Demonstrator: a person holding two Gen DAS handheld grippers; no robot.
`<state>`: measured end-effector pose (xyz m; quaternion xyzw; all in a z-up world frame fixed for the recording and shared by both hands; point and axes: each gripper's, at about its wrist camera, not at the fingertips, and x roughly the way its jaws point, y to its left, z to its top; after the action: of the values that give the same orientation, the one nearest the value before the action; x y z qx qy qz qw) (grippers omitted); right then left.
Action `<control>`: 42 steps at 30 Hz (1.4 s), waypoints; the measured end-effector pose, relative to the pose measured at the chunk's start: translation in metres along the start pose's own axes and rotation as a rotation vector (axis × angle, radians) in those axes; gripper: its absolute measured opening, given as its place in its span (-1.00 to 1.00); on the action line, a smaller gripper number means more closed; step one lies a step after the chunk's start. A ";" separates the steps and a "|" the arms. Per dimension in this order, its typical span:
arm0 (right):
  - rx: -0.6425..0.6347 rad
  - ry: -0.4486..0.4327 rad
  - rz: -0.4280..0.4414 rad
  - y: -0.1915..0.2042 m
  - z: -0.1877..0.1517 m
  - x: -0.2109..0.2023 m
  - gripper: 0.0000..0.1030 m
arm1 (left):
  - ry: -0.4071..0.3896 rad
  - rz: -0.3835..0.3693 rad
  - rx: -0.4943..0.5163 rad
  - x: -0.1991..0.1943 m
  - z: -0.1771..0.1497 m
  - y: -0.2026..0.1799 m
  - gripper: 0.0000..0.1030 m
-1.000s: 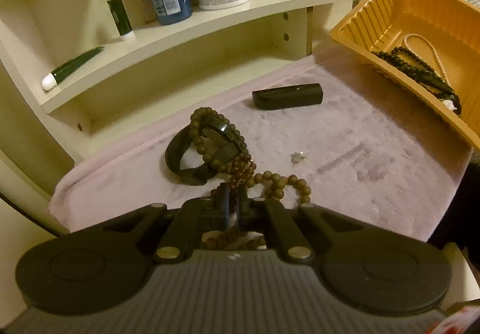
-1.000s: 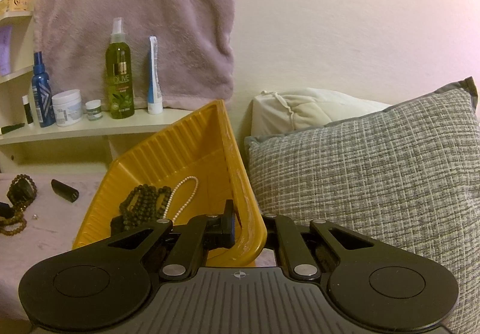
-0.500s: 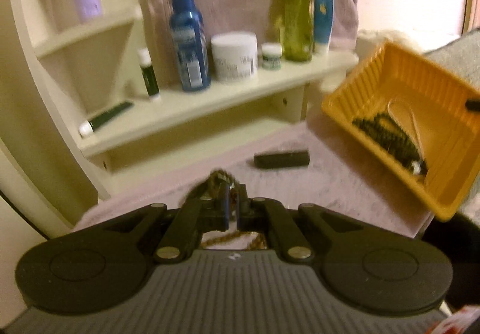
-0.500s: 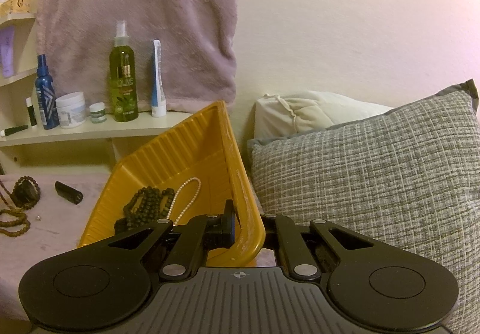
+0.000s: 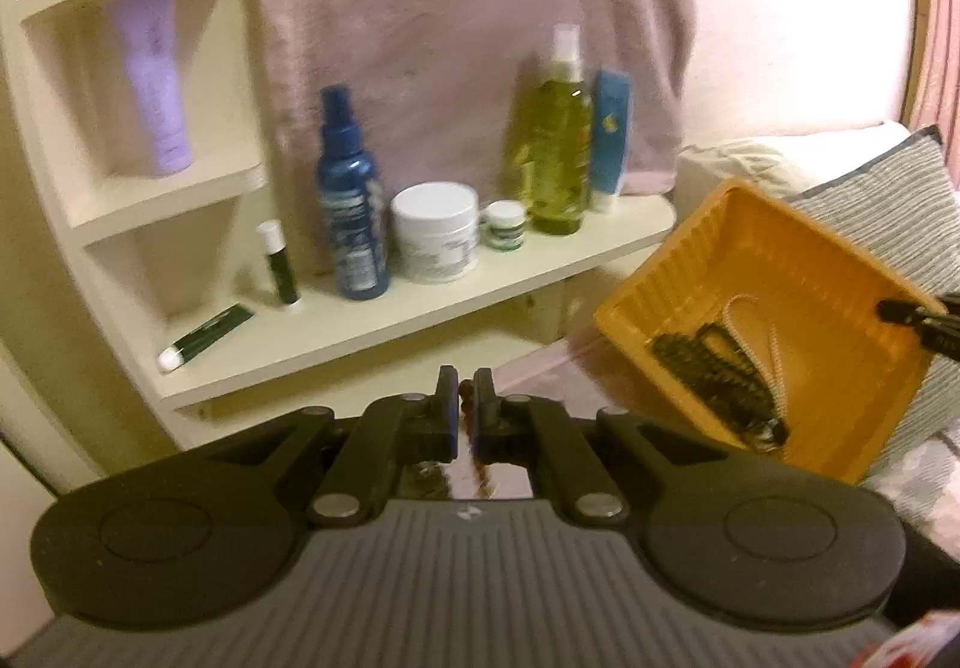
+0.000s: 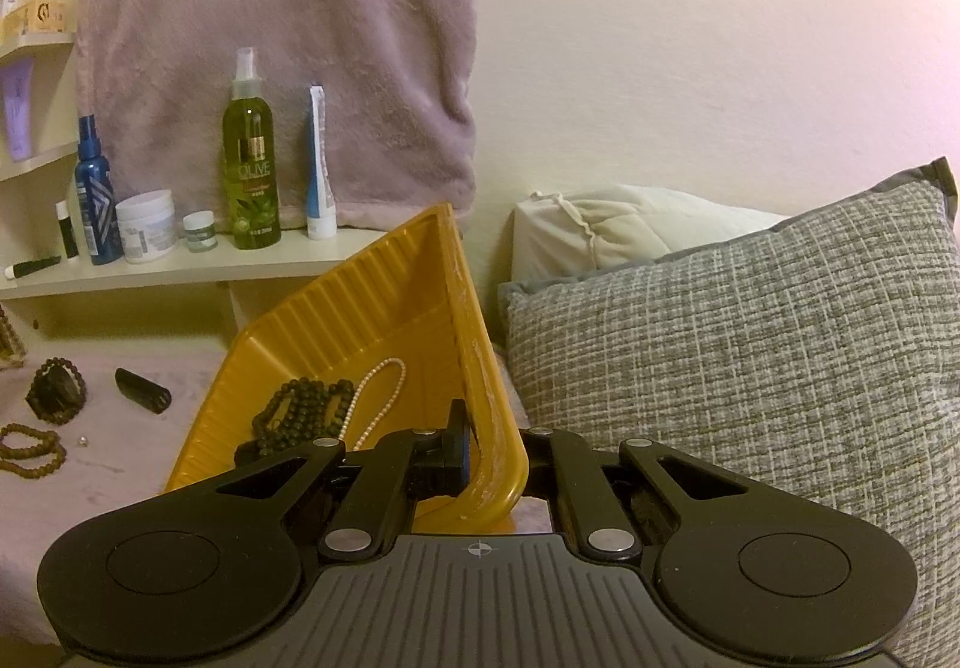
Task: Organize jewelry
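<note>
Cream wall [image 6: 690,38], corner shelf [image 5: 384,326], grey pillow [image 6: 750,344].

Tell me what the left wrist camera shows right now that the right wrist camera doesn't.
Only the left wrist view shows the left gripper shut on a strand of brown wooden beads.

Only the right wrist view shows the black watch, the black rectangular case and the looped brown bead bracelet on the pink towel.

Both show the tilted yellow plastic tray, held at its rim by the right gripper, with dark beads and a pearl strand inside.
</note>
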<state>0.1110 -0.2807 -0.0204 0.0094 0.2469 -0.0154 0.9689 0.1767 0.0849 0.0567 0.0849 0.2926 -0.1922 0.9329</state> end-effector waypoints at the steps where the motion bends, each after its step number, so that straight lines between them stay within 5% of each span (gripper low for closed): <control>1: 0.000 0.000 0.000 0.000 0.000 0.000 -0.86 | -0.004 -0.009 0.000 0.000 0.002 -0.004 -0.94; 16: 0.009 -0.001 0.002 0.001 0.001 0.000 -0.86 | -0.037 -0.211 0.033 0.027 0.022 -0.097 -0.94; 25: 0.020 -0.002 0.004 0.000 0.001 0.000 -0.86 | 0.017 -0.329 0.061 0.052 0.020 -0.149 -0.94; 42: 0.028 0.000 0.005 -0.001 0.002 0.001 -0.86 | 0.112 -0.392 0.106 0.074 -0.007 -0.182 -0.94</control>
<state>0.1128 -0.2817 -0.0196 0.0234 0.2465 -0.0161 0.9687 0.1544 -0.1023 -0.0001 0.0859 0.3444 -0.3802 0.8541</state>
